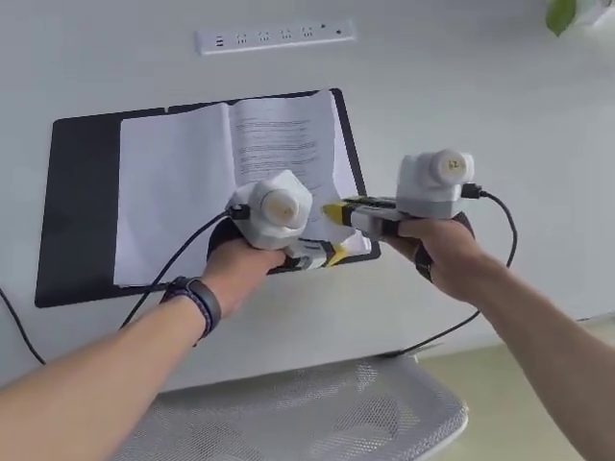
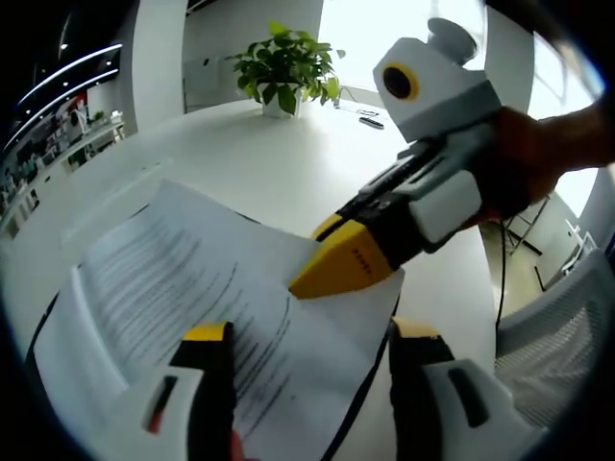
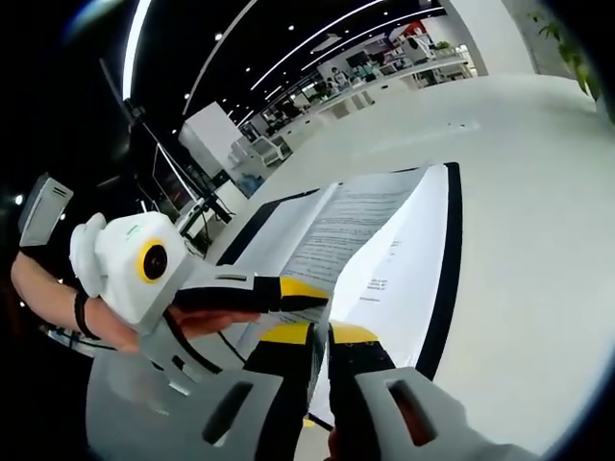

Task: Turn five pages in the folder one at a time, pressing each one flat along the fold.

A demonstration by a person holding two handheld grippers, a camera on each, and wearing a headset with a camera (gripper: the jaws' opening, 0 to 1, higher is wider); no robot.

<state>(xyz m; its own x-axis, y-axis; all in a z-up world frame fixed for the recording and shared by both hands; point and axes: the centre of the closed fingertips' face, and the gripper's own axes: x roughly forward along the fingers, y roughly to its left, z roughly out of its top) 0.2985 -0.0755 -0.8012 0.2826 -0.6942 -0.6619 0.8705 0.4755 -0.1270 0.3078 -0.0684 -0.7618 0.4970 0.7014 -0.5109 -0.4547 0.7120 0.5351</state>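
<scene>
Head view: black open folder lies flat on the white surface, below a white power strip. Both devices sit at the folder's lower right corner. Right hand-held gripper points left, its yellow tips at the edge of the white printed page. Left hand-held gripper is just below it, over the folder's bottom edge. Jaw gaps cannot be read from here. A dark wristband is on the left wrist; a grey mesh chair is below the surface.

Left gripper view: left hand-held gripper is released, jaws wide apart, holding nothing; the printed page lies between and beyond them. Whether the jaws touch the paper, I cannot tell. Right hand-held gripper enters from the right, its yellow tips closed on the page's edge. A green potted plant stands far back on the surface.

Right gripper view: right hand-held gripper is clenched, jaws nearly together, pinching the page by its edge; the sheet curves up off the folder. Left hand-held gripper comes in from the left, just beside the pinch.
</scene>
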